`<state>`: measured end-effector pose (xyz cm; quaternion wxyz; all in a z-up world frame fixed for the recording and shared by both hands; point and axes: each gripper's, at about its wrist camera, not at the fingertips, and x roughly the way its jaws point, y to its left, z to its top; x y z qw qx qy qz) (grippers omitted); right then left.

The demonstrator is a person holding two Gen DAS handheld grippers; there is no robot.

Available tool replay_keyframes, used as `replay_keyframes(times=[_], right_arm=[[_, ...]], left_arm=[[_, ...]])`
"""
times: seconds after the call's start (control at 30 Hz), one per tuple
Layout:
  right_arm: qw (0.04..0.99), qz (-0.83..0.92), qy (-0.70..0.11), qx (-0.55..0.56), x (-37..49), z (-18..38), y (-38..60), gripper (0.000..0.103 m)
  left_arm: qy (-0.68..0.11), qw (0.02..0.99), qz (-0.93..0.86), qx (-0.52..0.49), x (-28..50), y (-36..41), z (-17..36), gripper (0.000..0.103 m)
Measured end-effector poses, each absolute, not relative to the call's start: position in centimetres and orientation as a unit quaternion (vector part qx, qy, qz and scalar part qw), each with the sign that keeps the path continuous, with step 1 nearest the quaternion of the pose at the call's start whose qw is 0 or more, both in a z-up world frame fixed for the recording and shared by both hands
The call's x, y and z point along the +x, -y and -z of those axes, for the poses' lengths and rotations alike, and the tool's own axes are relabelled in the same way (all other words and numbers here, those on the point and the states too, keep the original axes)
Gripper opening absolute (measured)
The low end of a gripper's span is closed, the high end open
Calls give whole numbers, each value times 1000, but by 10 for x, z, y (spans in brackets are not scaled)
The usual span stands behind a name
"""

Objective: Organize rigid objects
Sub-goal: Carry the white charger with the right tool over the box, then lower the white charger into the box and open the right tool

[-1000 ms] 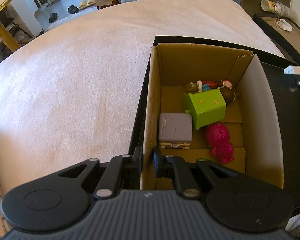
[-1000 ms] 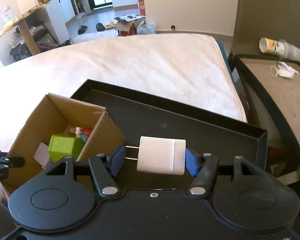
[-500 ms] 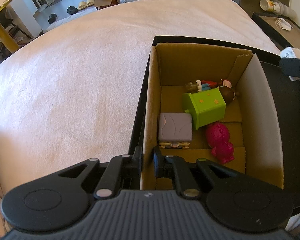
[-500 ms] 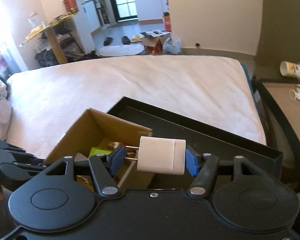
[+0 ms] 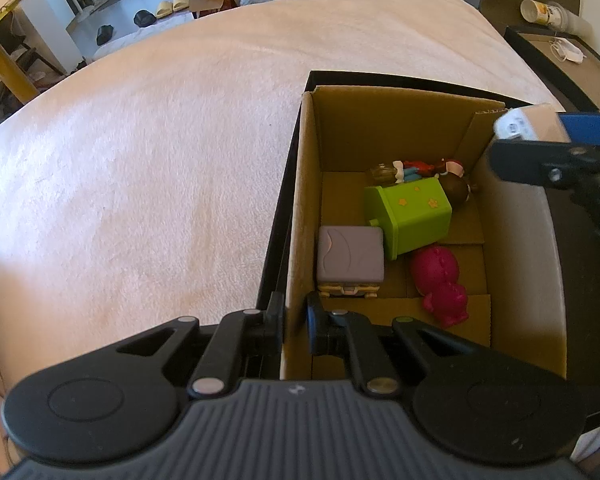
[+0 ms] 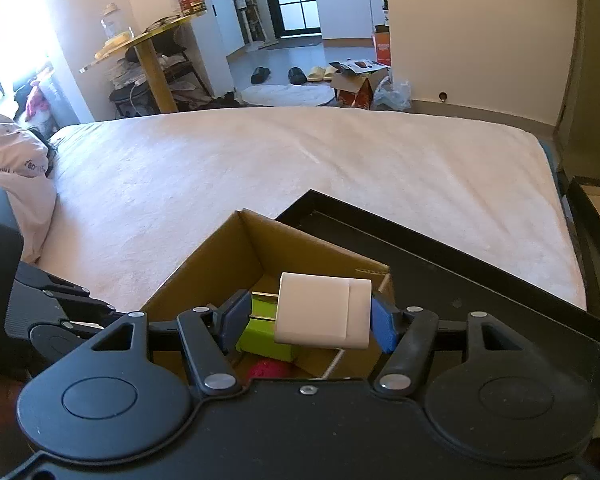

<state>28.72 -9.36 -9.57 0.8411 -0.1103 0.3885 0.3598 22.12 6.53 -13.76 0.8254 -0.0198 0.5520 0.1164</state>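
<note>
A brown cardboard box sits in one corner of a flat black tray, and the tray lies on a big bed with a pale cover.

Four toys are in the box. A green block with small stars lies tipped on its side near the middle. A little doll with brown hair lies behind it, against the back wall of the box. A gray, square toy sits by the left wall, just beside the green block. A pink toy animal lies in front of the green block, near the front of the box.

The left gripper is pinched tight on the box's left wall, near the front corner. One finger is outside the wall and one is inside.

The right gripper is clamped on a white plug. Its blue pads press on the two ends, and the two metal pins point to the left pad. The plug hangs in the air over the open box, near the right wall. From the left camera only a corner of the plug shows above the box's back right corner.

A small side table stands past the bed with a cup lying on it.
</note>
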Motion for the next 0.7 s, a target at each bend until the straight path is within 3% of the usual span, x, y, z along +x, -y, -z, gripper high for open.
replay_keyframes(times=[0.7], right_arm=[[831,-361,-390,-160,267,120,75,64]], left_arm=[[-556,823,-114,-20,223,-67,139,10]])
